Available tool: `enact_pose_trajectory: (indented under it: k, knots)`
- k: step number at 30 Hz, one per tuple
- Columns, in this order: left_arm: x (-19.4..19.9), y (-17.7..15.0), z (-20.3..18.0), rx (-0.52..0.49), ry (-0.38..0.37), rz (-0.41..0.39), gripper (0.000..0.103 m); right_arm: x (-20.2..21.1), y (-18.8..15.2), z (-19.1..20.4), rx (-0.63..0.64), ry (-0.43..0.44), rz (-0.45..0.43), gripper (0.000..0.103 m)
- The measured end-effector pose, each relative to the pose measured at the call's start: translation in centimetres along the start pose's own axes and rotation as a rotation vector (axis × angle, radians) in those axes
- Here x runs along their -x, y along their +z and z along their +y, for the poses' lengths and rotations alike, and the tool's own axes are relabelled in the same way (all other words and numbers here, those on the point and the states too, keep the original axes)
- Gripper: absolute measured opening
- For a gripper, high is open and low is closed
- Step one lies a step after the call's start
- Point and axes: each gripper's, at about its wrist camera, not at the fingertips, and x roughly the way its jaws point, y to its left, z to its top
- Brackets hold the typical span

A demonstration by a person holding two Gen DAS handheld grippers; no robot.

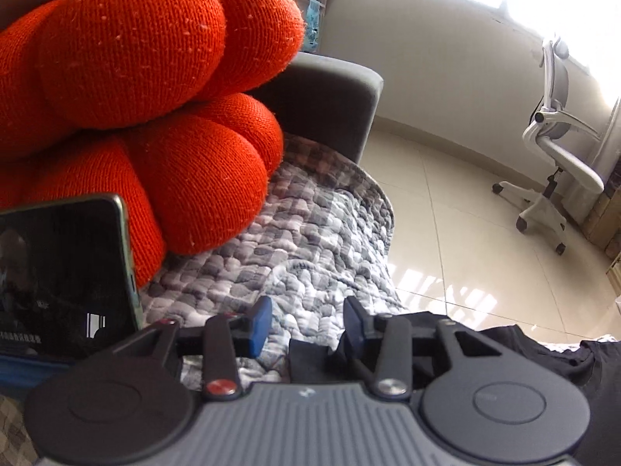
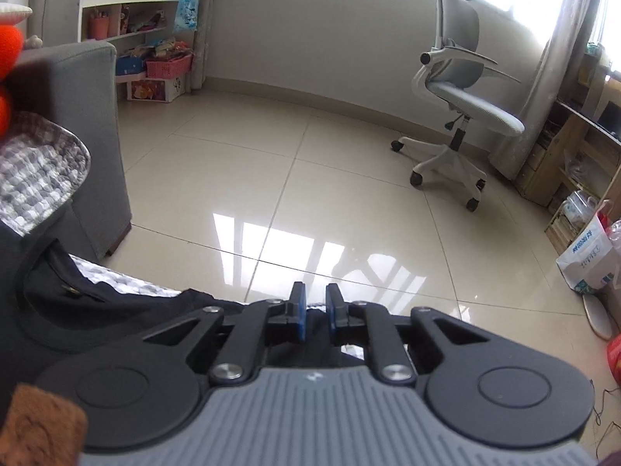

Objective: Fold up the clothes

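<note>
Our left claw (image 1: pixel 306 324) stands apart over the grey quilted blanket (image 1: pixel 310 233), nothing between its blue pads. Only this view shows the orange knotted cushion (image 1: pixel 155 77) filling the upper left and a phone (image 1: pixel 66 272) propped beside it. Our right claw (image 2: pixel 315 312) has a narrow gap, pads not clamped, with the black garment (image 2: pixel 116 310) lying just under and left of it (collar visible here alone). Both views catch the office chair (image 2: pixel 462 89) on the tiled floor (image 2: pixel 310 174).
</note>
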Motion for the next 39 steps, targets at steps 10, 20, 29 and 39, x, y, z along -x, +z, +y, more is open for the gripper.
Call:
enact_pose_trajectory:
  k: [10, 20, 29, 39]
  knots:
    - [1.2, -3.5, -0.7, -0.039, 0.070, 0.054, 0.057, -1.1, -0.3, 6.1, 0.057, 0.248, 0.119, 0.043]
    - [4.1, -5.9, -1.4, -0.103, 0.117, 0.031, 0.050, 1.7, -0.7, 8.5, 0.029, 0.197, 0.033, 0.042]
    - [6.9, -9.0, -1.2, -0.025, 0.104, 0.032, 0.051, 11.2, -0.2, 7.6, -0.032, 0.345, -0.031, 0.045]
    - [8.8, -10.0, 0.0, 0.046, 0.035, 0.007, 0.002, 20.2, -2.1, 5.7, -0.130, 0.468, -0.044, 0.048]
